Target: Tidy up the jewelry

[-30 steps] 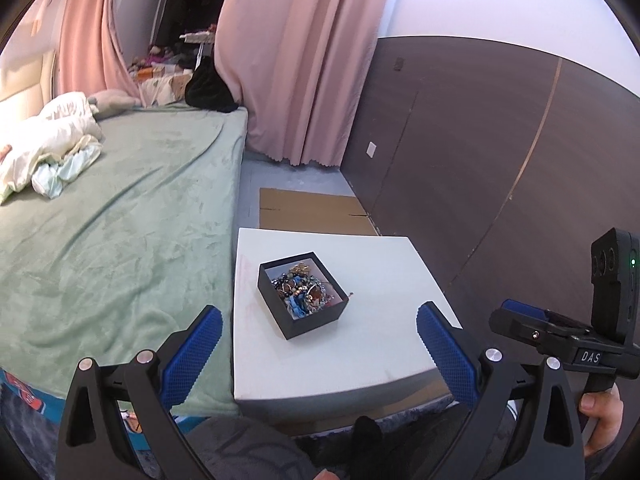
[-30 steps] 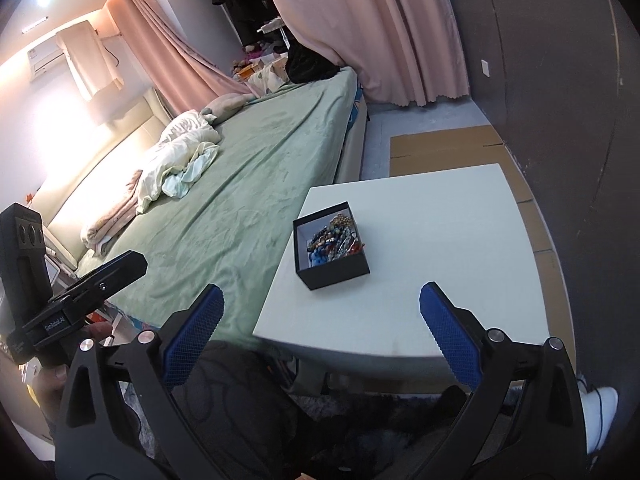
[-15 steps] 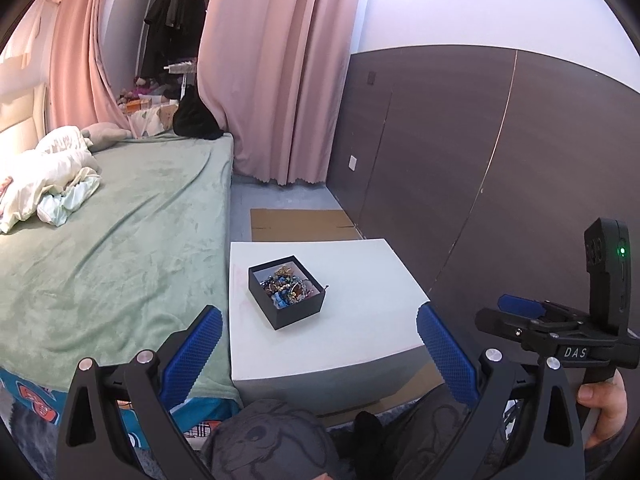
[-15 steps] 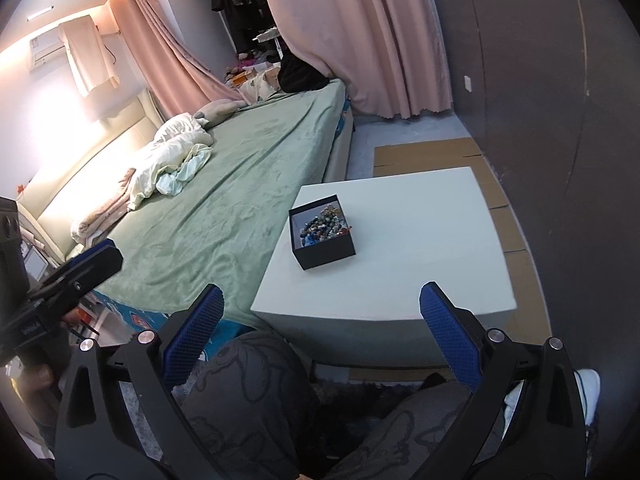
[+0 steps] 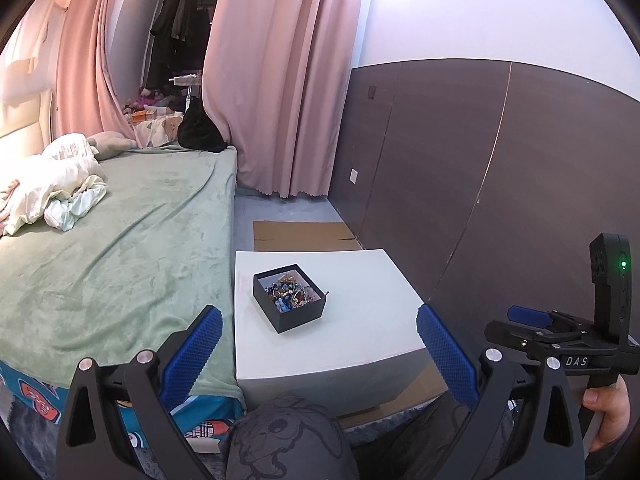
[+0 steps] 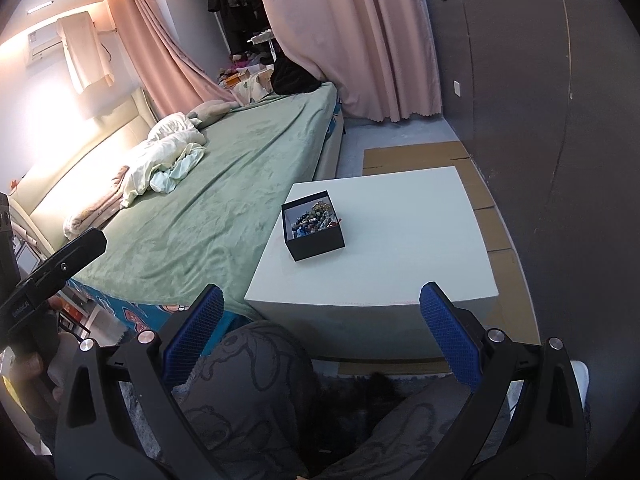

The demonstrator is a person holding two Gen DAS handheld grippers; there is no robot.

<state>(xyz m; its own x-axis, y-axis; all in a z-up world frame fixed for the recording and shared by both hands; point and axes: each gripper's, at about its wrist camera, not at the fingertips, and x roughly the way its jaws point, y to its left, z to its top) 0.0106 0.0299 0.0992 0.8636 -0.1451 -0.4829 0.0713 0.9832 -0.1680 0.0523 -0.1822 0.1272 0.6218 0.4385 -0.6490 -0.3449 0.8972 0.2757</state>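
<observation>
Holding both grippers wide apart and empty, well short of the jewelry box.

A black open box (image 5: 289, 302) heaped with tangled beaded jewelry (image 5: 291, 292) is seen on the white square table (image 5: 360, 320), toward its bed-side edge beside the green bedspread (image 5: 120, 248). The left gripper (image 5: 318, 354) and right gripper (image 6: 320, 338) are kept spread above the person's knees (image 6: 248, 392), nothing between the blue pads (image 6: 450, 344).
</observation>
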